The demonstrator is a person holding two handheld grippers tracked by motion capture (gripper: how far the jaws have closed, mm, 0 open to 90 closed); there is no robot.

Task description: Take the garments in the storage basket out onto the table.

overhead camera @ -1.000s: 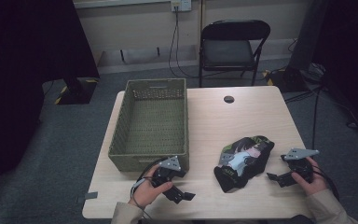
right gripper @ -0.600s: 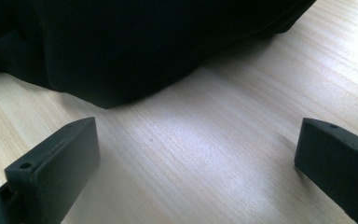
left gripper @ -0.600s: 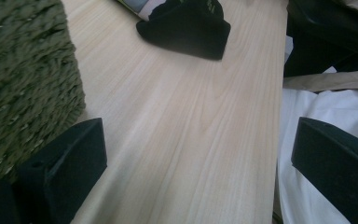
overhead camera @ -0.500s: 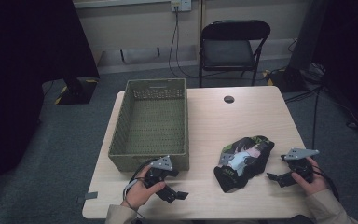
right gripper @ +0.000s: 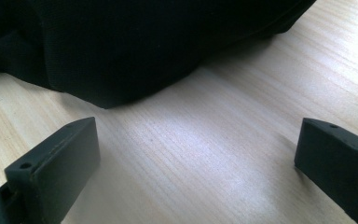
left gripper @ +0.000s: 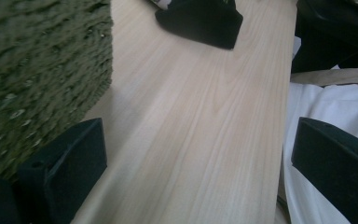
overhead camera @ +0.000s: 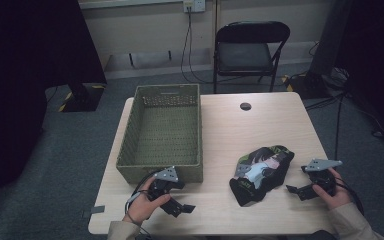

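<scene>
Both grippers rest low on the table, fingers apart and empty. The right gripper should slide under the near edge of the crumpled dark garment just ahead; green basket lies beyond.

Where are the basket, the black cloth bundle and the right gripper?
basket (overhead camera: 126,152): high view, on its left woven rim.
black cloth bundle (overhead camera: 260,170): high view, on the printed patch at its middle.
right gripper (overhead camera: 292,190): high view, between its open jaw tips, beside the bundle.
</scene>
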